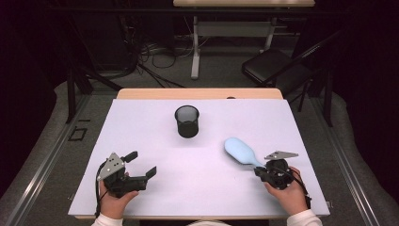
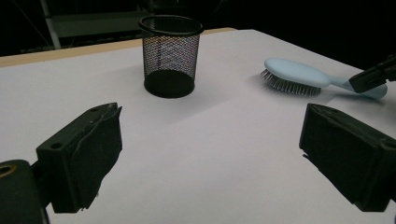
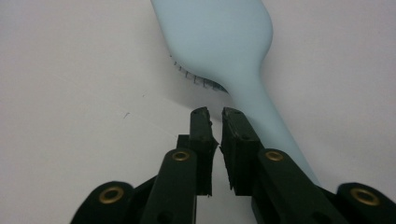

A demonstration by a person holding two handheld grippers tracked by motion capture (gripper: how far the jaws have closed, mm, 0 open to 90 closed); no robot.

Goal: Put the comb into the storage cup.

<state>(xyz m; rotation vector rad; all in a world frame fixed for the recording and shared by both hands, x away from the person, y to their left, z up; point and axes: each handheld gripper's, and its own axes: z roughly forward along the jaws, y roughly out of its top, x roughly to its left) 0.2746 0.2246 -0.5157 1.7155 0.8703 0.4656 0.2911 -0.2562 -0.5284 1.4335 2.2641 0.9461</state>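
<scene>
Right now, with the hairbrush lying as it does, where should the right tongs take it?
On the handle of the hairbrush, from above and from the near right end. It lies bristles down, the broad head pointing toward the mesh cup, and the slim handle points at the right tongs.

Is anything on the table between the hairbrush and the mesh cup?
Nothing visible does. The light blue hairbrush lies bristles down, right of the black mesh cup, with bare white table between them. The right hand-held gripper sits at its handle.

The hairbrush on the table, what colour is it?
The hairbrush is pale blue, clearest in the right gripper view.
</scene>
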